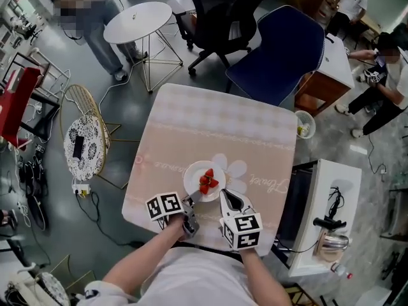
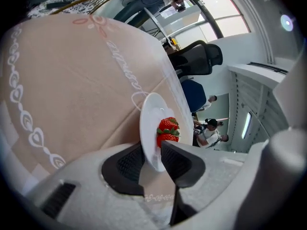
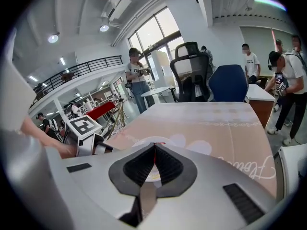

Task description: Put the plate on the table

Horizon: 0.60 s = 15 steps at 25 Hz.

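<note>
One white plate (image 1: pixel 193 176) sits on the pink tabletop (image 1: pixel 217 120), lower centre of the head view, carrying at least two strawberries (image 1: pixel 207 182). The left gripper (image 2: pixel 152 153) has its two fingers apart, astride the plate's near rim. The right gripper (image 3: pixel 154 146) has its two fingers pressed together, empty.

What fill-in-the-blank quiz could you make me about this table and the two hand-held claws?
1. The white plate carries red ____.
2. The left gripper has the rim of the ____ between its open jaws.
3. The right gripper, its jaws shut together, holds ____.
4. The chair nearest the table is ____ in colour.

Missing words: strawberries; plate; nothing; blue.
</note>
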### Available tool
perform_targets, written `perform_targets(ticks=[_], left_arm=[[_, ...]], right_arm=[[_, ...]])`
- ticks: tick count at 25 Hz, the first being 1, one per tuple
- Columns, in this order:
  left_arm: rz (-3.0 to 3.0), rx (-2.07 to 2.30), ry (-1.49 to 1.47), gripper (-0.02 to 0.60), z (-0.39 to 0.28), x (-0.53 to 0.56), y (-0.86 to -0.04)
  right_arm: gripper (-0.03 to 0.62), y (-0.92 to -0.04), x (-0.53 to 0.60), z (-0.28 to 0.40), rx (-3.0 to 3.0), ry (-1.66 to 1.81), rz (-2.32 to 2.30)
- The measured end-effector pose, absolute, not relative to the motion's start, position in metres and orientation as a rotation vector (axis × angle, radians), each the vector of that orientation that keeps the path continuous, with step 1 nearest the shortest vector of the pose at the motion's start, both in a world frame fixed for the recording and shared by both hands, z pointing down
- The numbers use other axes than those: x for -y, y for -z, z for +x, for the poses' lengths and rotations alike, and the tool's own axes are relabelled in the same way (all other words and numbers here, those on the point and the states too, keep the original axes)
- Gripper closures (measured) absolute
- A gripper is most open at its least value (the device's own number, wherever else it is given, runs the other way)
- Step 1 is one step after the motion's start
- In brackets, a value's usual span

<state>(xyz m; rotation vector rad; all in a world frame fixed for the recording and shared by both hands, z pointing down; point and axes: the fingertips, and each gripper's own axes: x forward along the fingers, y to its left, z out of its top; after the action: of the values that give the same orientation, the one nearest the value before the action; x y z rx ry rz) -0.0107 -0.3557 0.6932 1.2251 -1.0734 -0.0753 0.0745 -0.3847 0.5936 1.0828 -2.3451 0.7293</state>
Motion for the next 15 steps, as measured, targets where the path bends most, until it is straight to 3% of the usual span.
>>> perform_targets(ticks=[5,15], left_arm=[[1.252,1.135,-0.012,0.449,-0.013,0.353,-0.692],[1.252,1.172,-0.125,0.431,-0.020,0.337,-0.692]], right_arm=[[0.589,-0.595,0.383,0.069,2.371,-0.739,1.034],[0.589,-0.594,0.379,0.071,2.371,-0.733,1.032]])
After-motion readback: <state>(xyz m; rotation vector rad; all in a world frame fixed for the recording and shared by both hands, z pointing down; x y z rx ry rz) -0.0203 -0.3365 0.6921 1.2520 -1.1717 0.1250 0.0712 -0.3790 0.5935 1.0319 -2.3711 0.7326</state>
